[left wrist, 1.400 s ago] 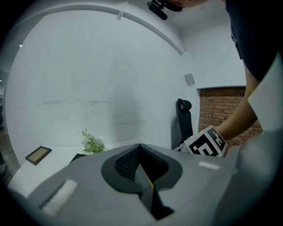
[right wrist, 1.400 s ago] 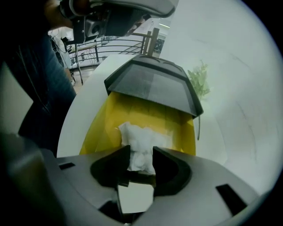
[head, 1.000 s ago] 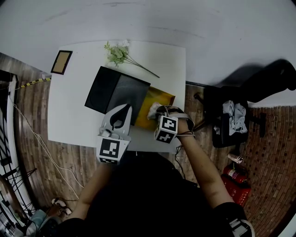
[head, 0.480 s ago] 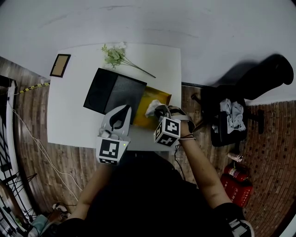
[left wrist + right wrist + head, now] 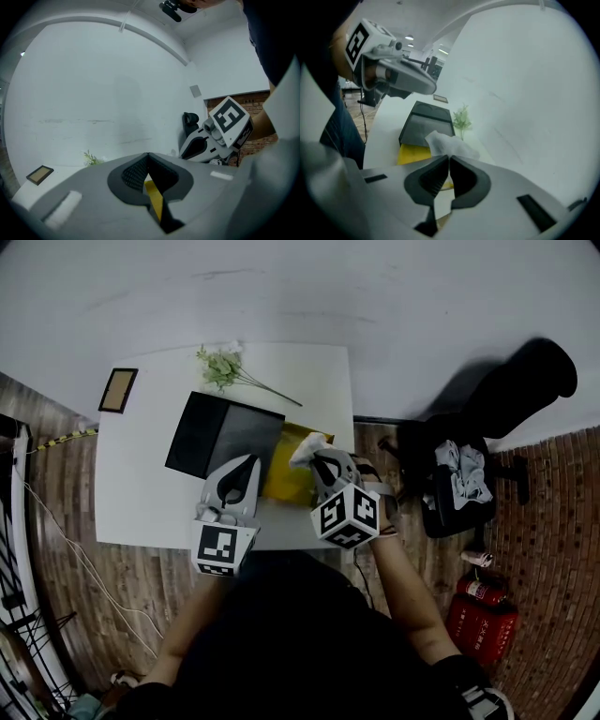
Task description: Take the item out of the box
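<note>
A black box point(image 5: 220, 437) lies on the white table point(image 5: 141, 493), with its yellow inner tray point(image 5: 286, 482) slid out to the right. My right gripper point(image 5: 319, 458) is shut on a crumpled white tissue paper point(image 5: 309, 447) and holds it just above the tray. In the right gripper view the paper point(image 5: 449, 144) sticks out past the closed tips point(image 5: 449, 159), above the yellow tray point(image 5: 414, 153). My left gripper point(image 5: 249, 461) hovers over the box's near edge with its tips point(image 5: 147, 157) together and nothing gripped. Through the gap behind them a strip of yellow tray point(image 5: 153, 197) shows.
A sprig of green flowers point(image 5: 225, 367) lies at the table's far edge and a small picture frame point(image 5: 117, 390) at its far left corner. An office chair with cloth on it point(image 5: 455, 474) stands right of the table. A red fire extinguisher point(image 5: 483, 620) sits on the floor.
My right gripper has closed on the white paper and lifted it up out of the yellow tray. The left gripper has stayed put.
</note>
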`<state>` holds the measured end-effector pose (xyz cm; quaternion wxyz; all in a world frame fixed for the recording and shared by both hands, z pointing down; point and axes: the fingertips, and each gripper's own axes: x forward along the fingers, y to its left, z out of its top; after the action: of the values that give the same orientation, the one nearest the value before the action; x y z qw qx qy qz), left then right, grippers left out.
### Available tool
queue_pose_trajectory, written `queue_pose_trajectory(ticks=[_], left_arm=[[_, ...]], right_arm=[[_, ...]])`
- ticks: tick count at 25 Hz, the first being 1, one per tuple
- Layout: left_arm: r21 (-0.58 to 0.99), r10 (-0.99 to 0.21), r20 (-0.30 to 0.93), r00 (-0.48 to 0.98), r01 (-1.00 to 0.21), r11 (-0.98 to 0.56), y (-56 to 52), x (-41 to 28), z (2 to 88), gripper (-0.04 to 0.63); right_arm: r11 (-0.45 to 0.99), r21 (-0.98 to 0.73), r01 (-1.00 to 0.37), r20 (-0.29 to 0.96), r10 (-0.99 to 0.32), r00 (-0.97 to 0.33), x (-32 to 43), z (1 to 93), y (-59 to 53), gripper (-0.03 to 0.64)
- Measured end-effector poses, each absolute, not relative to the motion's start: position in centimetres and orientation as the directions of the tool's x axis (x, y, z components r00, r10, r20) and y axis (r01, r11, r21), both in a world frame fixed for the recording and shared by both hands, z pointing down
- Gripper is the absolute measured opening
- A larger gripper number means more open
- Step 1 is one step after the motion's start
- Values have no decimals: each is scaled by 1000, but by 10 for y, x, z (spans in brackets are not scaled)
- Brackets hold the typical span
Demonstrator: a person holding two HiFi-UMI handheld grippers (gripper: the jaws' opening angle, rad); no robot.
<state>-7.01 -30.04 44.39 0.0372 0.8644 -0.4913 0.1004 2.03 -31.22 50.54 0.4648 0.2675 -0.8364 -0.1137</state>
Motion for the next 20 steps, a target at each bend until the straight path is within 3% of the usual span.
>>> queue_pose_trajectory(ticks=[7,11,20], left_arm=[[-55,-848,141,511,-851,-522,-298,-61,410,9],[-91,-850,80,521,-845,-527,-296,-57,384,9],[-67,-859,2,513,-857,-511,-286,-48,332,9]], right_arm=[[686,423,-591,504,-721,-476,35,425,-322,20],[608,321,-726,347,-789,-508,44,382,-324,20],[434,185,-882,71,-901,-429,74,311,-312,20]])
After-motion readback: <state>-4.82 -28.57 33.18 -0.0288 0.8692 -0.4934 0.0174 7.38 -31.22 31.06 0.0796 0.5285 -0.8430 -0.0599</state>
